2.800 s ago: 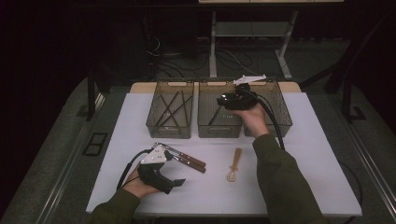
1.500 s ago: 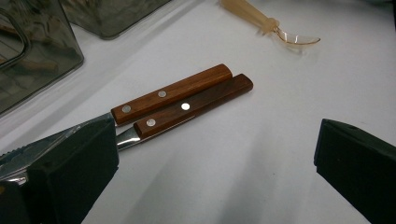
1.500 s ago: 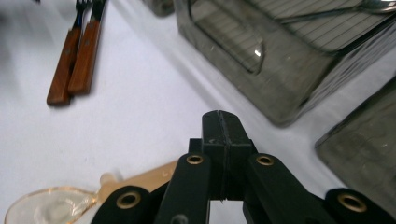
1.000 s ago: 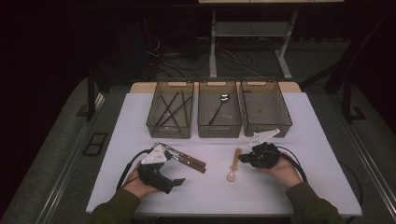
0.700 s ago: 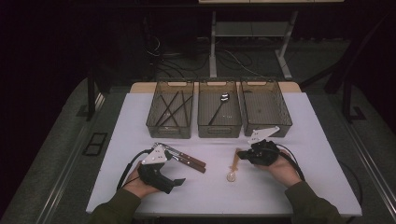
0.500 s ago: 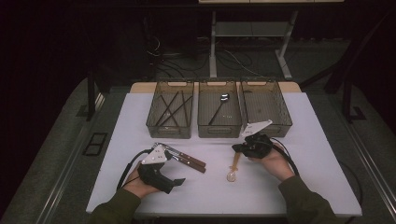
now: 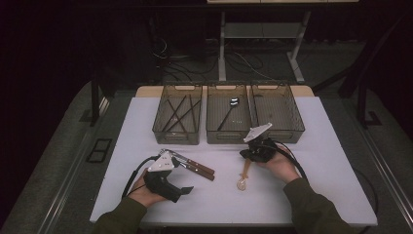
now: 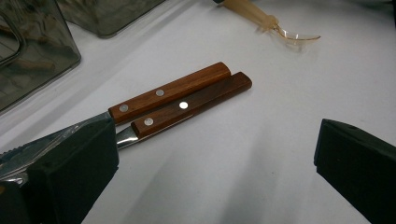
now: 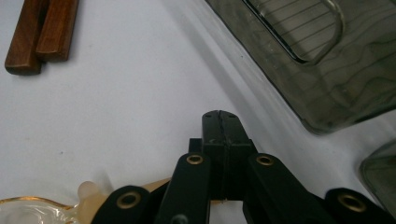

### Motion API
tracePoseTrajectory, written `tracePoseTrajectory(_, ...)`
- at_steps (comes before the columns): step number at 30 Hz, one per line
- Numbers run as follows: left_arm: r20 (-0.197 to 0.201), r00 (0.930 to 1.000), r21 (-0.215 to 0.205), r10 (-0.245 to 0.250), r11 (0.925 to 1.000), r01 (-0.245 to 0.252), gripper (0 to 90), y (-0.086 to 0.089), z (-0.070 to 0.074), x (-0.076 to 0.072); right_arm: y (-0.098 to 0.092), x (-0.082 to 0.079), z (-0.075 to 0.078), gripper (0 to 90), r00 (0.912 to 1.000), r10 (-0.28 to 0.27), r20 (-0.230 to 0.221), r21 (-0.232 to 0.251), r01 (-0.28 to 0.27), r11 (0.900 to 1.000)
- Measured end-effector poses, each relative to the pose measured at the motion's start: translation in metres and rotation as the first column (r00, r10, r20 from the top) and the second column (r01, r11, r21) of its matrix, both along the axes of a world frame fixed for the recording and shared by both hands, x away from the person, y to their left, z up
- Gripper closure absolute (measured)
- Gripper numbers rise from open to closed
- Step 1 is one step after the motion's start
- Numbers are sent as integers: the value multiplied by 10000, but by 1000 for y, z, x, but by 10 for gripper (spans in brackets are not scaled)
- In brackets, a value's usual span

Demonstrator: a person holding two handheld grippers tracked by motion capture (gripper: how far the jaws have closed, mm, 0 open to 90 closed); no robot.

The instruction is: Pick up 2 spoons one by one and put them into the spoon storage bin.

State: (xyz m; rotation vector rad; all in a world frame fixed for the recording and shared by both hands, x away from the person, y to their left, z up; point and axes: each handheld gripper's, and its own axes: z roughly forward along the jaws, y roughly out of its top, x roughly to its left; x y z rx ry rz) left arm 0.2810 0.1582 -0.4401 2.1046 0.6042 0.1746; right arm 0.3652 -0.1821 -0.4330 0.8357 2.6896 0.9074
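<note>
Right gripper [image 7: 249,155] jaws are pressed together; they should be spread first, then the plastic spoon [image 7: 243,175] at 6 o'clock gets pinched mid-handle.

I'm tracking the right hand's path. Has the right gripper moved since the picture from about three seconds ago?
Yes. The right gripper has come from above the middle bin down toward the person, to the amber spoon.

a white rectangular worktop [image 7: 321,170] carries three smoky clear plastic bins [image 7: 228,130] along its far edge, two wooden-handled knives [image 7: 197,168] side by side, and an amber plastic spoon [image 7: 242,178].
</note>
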Motion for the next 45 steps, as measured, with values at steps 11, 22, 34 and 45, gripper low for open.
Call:
tracePoseTrajectory(11, -25, 10000, 17, -34, 10000, 34, 0, 0, 0, 0, -12, -7, 5, 898, 9999, -70, 148, -93, 72, 9999)
tracePoseTrajectory(22, -20, 10000, 41, -21, 10000, 21, 0, -1, -1, 0, -23, -14, 6, 898, 9999, -113, 125, 29, 112, 9999)
tracePoseTrajectory(34, -19, 10000, 4, -21, 10000, 22, 0, -1, 0, 0, -30, -18, 7, 898, 9996, -236, 129, 78, 235, 9997)
tracePoseTrajectory(45, -19, 10000, 21, -20, 10000, 20, 0, -1, 0, 0, -40, -23, 9, 898, 9992, -369, 139, 105, 368, 9993)
